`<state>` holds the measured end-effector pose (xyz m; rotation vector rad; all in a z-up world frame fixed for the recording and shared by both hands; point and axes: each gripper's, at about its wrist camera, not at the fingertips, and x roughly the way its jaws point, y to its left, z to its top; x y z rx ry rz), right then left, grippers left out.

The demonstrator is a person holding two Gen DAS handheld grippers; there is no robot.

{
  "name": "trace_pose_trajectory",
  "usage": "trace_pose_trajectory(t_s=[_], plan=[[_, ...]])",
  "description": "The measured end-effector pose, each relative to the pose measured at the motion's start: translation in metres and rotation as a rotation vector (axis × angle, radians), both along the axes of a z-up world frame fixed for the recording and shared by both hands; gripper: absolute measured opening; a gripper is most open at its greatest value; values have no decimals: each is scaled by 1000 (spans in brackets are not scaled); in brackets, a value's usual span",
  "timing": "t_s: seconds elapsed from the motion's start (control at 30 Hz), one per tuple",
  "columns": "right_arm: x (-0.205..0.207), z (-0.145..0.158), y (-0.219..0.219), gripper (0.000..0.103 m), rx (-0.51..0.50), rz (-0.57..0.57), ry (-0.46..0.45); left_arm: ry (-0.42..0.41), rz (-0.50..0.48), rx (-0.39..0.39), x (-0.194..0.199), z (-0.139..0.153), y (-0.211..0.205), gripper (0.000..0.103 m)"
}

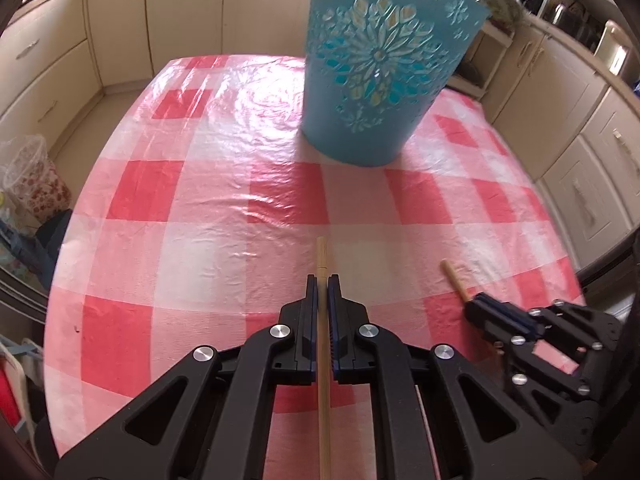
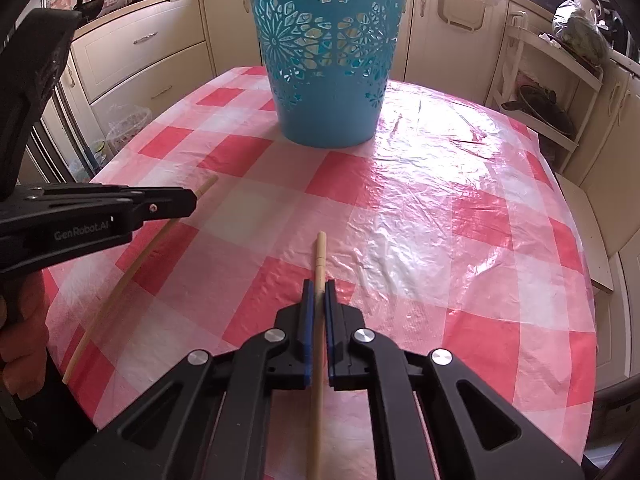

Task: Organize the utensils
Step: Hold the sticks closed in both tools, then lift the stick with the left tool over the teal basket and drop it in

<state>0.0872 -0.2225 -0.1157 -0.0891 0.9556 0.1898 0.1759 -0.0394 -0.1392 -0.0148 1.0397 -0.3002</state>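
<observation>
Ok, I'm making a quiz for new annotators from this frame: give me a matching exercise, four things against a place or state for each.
Things:
1. left gripper
2. right gripper
3. blue basket
4. checked tablecloth

Places or states:
A. stands upright on the far half of the table
B. shut on a chopstick, with the other gripper to its left
C. covers the table, red and white
D. shut on a chopstick, with the other gripper to its right

Pairs: 1-D, 2-B, 3-A, 4-C
</observation>
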Motion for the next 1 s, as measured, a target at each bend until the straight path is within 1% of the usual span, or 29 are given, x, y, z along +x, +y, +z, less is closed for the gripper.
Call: trace_pose_trajectory(t_s=[0.03, 0.07, 0.17, 0.3, 0.4, 0.43, 0.5, 0.53, 0.57, 0.6, 0.63, 0.73, 0.83, 0.93, 1.0], plan=[[0, 0, 0, 6, 1, 0, 1, 9, -3, 29, 1, -3, -2, 5], [0, 0, -1, 6, 4, -1, 3, 0, -8, 48, 1, -5, -3, 6], [1, -1, -1, 6, 10, -1, 5, -36, -34, 154, 1, -6, -14, 6], [2, -1, -2, 6, 18, 2, 7, -53, -66, 229, 1, -5, -24, 6], [3, -1, -2, 6, 19, 7, 9, -80, -113, 298, -1, -4, -33, 5], [3, -1, -2, 6, 17, 9, 10, -74, -122, 292, -1, -3, -33, 5], [3, -1, -3, 6, 21, 11, 13, -43, -124, 212, 0, 3, -28, 5], [3, -1, -3, 6, 25, 11, 13, -48, -119, 173, -1, 9, -24, 5], [3, -1, -3, 6, 27, 10, 12, -61, -120, 125, -3, 16, -21, 5], [2, -1, -4, 6, 29, 8, 11, -78, -127, 53, -6, 27, -16, 5], [2, -1, -4, 6, 32, 6, 10, -102, -131, 3, -9, 38, -12, 5], [2, -2, -4, 6, 35, 3, 6, -184, -145, -119, -18, 72, -2, 5], [1, -2, -4, 6, 34, 3, 2, -263, -139, -214, -20, 107, 5, 5], [1, -3, -4, 6, 37, 0, 0, -325, -126, -287, -16, 135, 9, 5], [1, -2, -3, 6, 31, 0, -3, -363, -115, -312, -8, 152, 9, 5]])
